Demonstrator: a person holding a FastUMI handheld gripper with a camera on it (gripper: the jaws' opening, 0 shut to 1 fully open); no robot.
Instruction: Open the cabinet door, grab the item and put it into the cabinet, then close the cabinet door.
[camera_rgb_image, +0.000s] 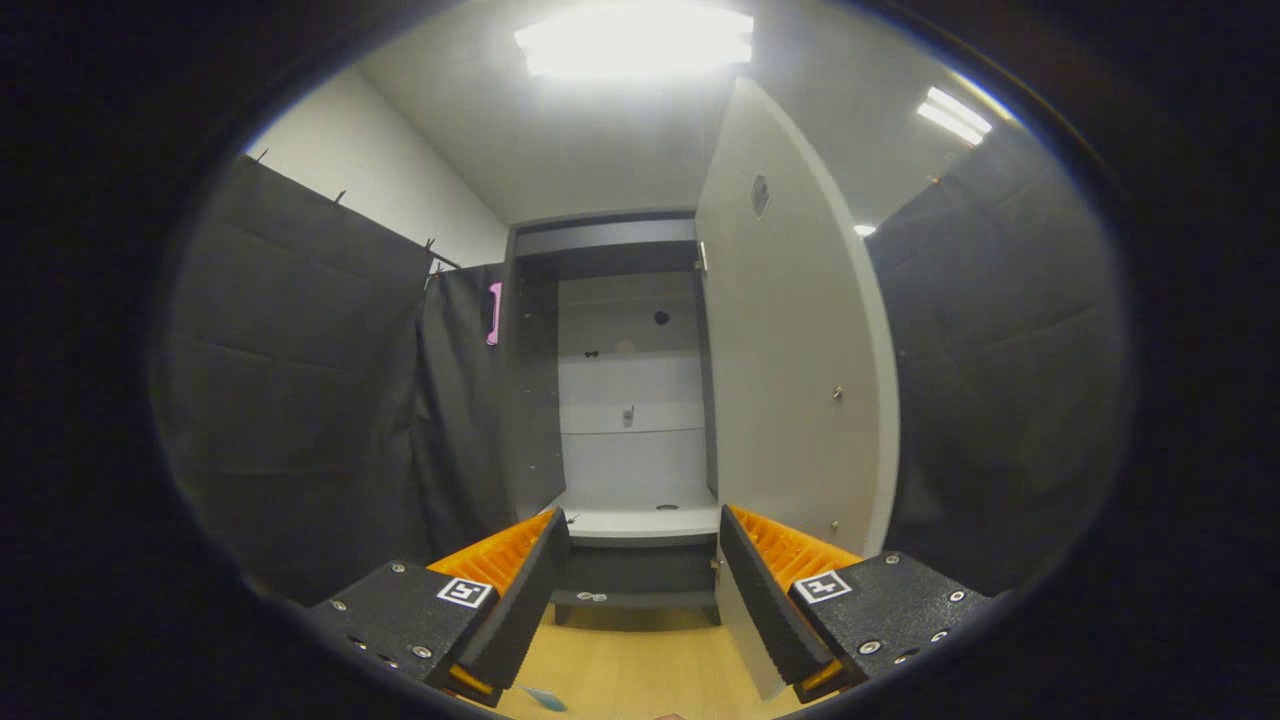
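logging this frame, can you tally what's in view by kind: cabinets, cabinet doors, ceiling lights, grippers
tall grey cabinet: 1, standing open beyond the fingers
pale grey cabinet door: 1, swung open to the right
bright ceiling light panels: 2, the second at
gripper: 1, open, nothing between its fingers
total: 5
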